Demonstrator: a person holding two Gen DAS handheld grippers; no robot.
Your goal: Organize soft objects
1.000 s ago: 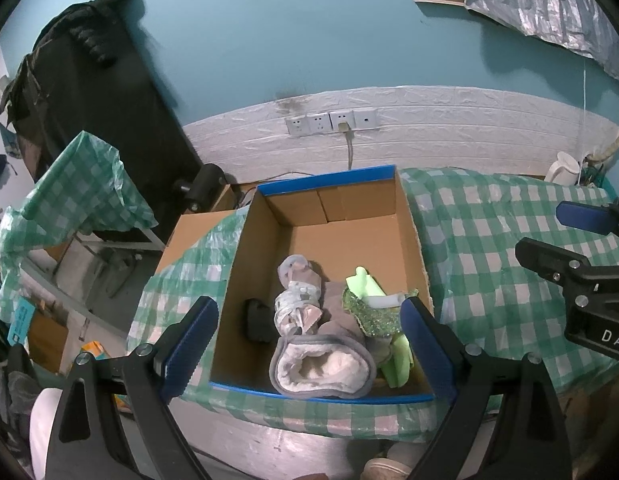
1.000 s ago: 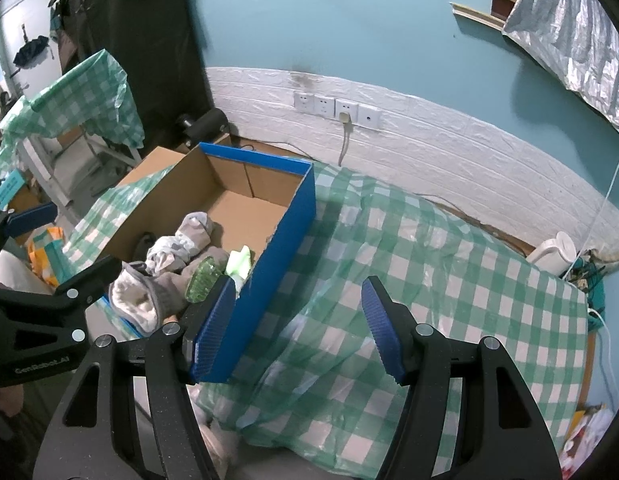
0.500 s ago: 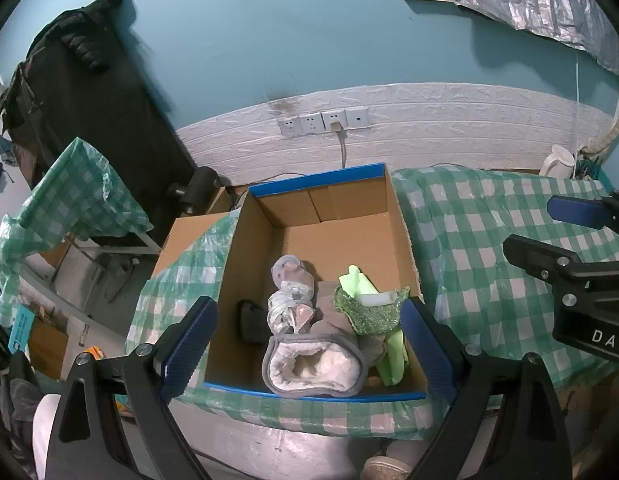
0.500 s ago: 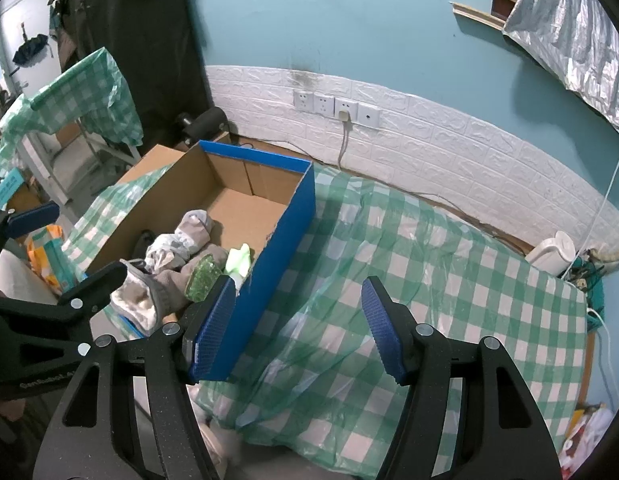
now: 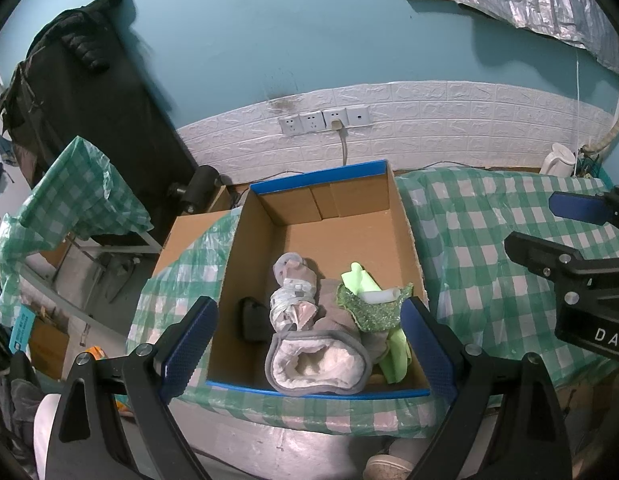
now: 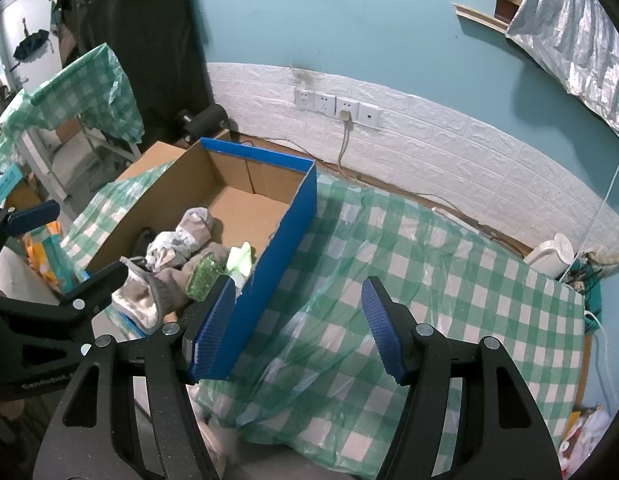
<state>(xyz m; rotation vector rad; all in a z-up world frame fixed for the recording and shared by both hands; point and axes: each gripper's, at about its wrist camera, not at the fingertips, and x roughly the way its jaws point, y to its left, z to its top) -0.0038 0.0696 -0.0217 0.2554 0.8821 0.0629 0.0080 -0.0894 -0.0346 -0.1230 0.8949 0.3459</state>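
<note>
A cardboard box (image 5: 337, 240) with blue edges stands on the checked tablecloth (image 5: 489, 280). Inside its near end lie a grey fleece-lined slipper (image 5: 317, 364), a rolled grey sock bundle (image 5: 295, 296), a sparkly green cloth (image 5: 369, 308) over lime-green fabric (image 5: 397, 356) and a small black item (image 5: 251, 318). My left gripper (image 5: 309, 344) hangs open above the box's near edge, nothing between its blue pads. My right gripper (image 6: 297, 332) is open too, empty, over the tablecloth (image 6: 429, 280) just right of the box (image 6: 285, 236). The soft pile (image 6: 181, 264) shows there as well.
A white brick-pattern wall strip with sockets (image 5: 325, 120) runs behind the table. A white kettle (image 6: 553, 252) sits at the far right corner. A second checked-cloth table (image 5: 77, 192) and a dark hanging coat (image 5: 81, 68) stand to the left.
The views shifted only slightly; both grippers stay open and empty, and the items in the box lie as before.
</note>
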